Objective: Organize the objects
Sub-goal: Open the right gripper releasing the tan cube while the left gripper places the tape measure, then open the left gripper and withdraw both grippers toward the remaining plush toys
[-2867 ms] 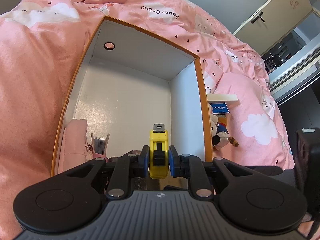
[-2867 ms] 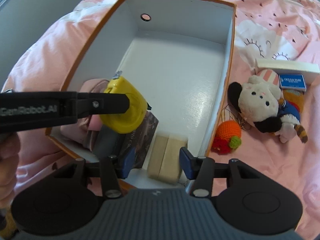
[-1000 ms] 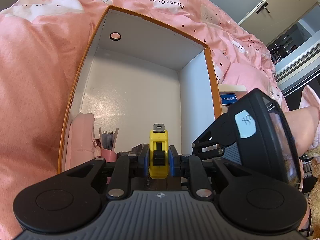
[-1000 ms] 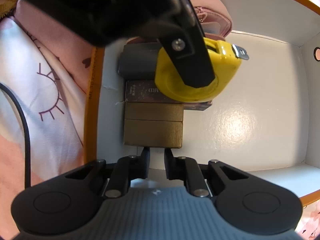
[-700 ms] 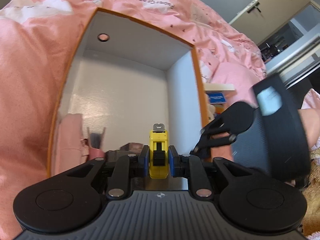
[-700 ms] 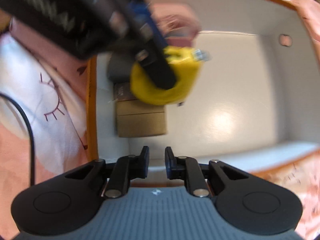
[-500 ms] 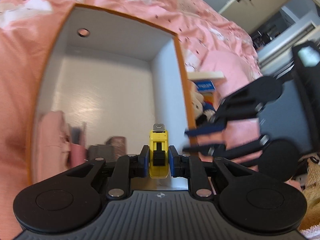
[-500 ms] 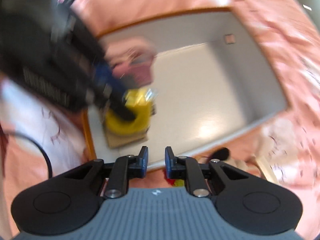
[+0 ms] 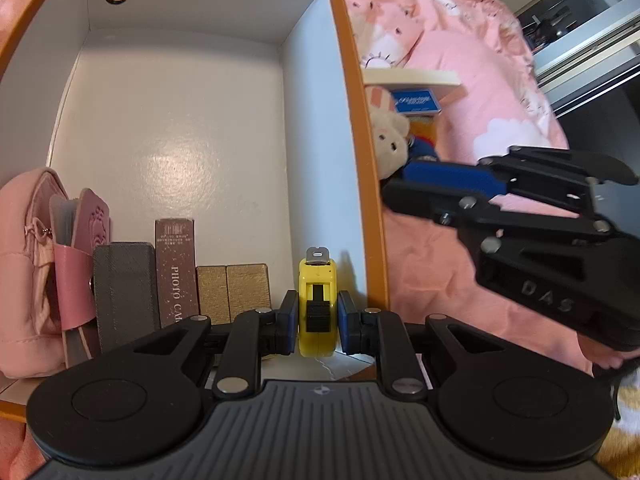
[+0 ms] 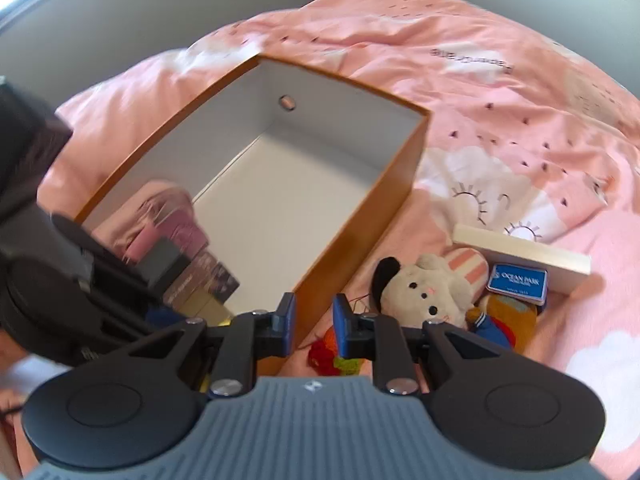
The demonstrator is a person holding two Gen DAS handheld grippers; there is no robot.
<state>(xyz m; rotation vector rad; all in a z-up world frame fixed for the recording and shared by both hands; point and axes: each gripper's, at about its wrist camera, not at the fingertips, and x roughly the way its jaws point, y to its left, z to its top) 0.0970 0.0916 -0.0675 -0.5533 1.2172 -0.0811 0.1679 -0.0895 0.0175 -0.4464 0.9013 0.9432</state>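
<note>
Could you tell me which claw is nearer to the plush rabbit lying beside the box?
Right. The right claw hovers just before the plush rabbit, empty and opening; the left claw is inside the box.

The right hand-held gripper [image 10: 314,326], jaws opening and empty, hangs over the box's [image 10: 352,256] orange corner, seemingly apart.

Pink bedcover [image 10: 500,92]: fills the ground ahead of and to the right of the right claw [image 10: 314,320]. Printed lettering [image 10: 472,58] lies far ahead of it, a sun motif [image 10: 480,200] nearer, ahead and right, and a white cloud print [image 10: 600,364] at far right. Grey wall [image 10: 120,12]: beyond the bedcover, ahead and left. Sliding-door frame [image 9: 592,60]: far ahead and right of the left claw [image 9: 318,312].
</note>
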